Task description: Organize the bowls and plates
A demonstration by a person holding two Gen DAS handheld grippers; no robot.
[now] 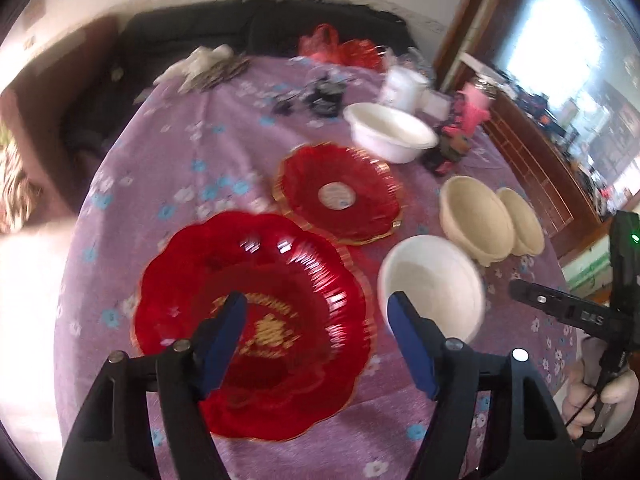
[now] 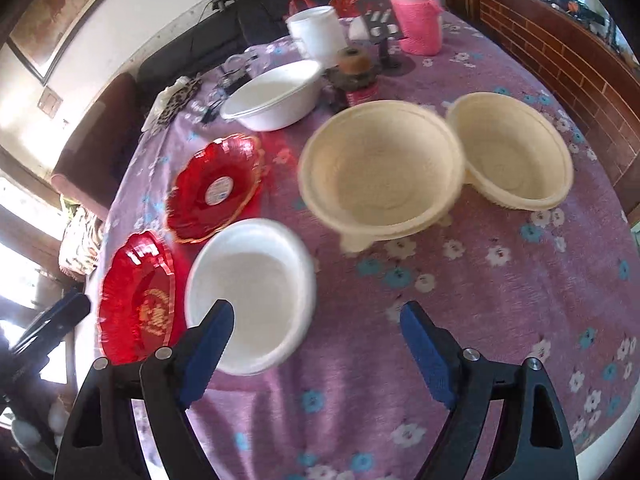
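Left wrist view: left gripper [image 1: 316, 316], black arms with blue pads, jaws apart, nothing between the pads, hovering above the near red scalloped translucent plastic plate with gold lettering [image 1: 256, 320]. Second red scalloped plate with gold rim and a white round label at its centre [image 1: 338, 194] lies just beyond it, the two rims close or overlapping; cannot tell which. Small white round bowl [image 1: 434, 284] sits right of the near plate. Two cream footed bowls side by side: nearer one [image 1: 474, 218], farther one [image 1: 522, 222], rims touching. Large white basin-shaped bowl [image 1: 390, 132] farther back. All rest on the purple flowered tablecloth [image 1: 168, 168]. Right gripper [image 1: 580, 312] shows at the right edge, held by a gloved hand [image 1: 596, 400].

Right wrist view: right gripper [image 2: 316, 322], jaws apart, empty, above the cloth, its left pad in front of the small white bowl's rim. Pink knitted-sleeve flask [image 2: 418, 16], white cup [image 2: 318, 30] and a red can [image 2: 360, 88] stand at the back
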